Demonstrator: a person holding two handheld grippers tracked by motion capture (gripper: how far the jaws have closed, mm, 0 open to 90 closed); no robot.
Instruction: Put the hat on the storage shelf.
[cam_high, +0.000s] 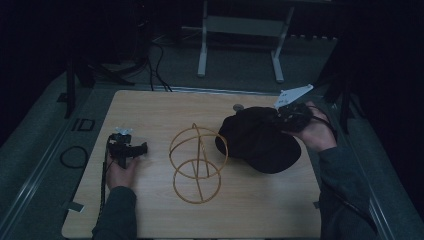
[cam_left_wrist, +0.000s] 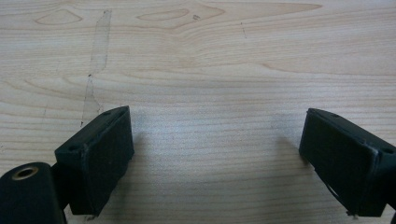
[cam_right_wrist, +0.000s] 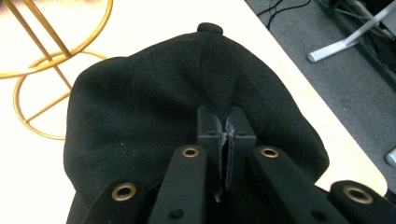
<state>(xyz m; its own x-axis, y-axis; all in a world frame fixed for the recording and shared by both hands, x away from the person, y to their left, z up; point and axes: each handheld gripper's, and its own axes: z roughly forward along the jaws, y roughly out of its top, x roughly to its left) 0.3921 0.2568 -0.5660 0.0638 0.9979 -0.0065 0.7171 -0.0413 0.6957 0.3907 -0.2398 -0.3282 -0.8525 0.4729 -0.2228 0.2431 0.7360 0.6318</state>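
at the near left of the counter (cam_high: 150, 210), your left gripper (cam_high: 131, 148) rests low over bare wood, its fingers (cam_left_wrist: 100, 149) spread wide apart with nothing between them. just past it, near the middle of the counter, stands one gold wire stand (cam_high: 197, 162): two rings joined by thin rods, apparently hollow and light. it looks stiff but easy to tip or slide if brushed, so treat it as a thing to steady, not to lean on.

to the right of the stand and close beside it lies one black cap (cam_high: 257, 140), a soft cloth thing slumped on the wood, its top button (cam_right_wrist: 209, 28) pointing away from your right hand. your right gripper (cam_high: 289, 114) is at the cap's far right edge, and in the right gripper view its fingers (cam_right_wrist: 210, 128) are pressed together on a pinched fold of the fabric (cam_right_wrist: 224, 84). judged from that fold, the cap is light and limp: it will sag and swing when raised, and a thin pinch of cloth could slip free. a fuller bite of the crown, or the stiffer brim if you can reach it, would likely hold better.

the count: one cap, one wire stand, two grippers. farther back, a small round object (cam_high: 238, 107) sits at the counter's far edge, too small to identify. beyond it, on the floor, stand the legs of a grey metal frame (cam_high: 240, 45) and some dark cables (cam_high: 157, 65).
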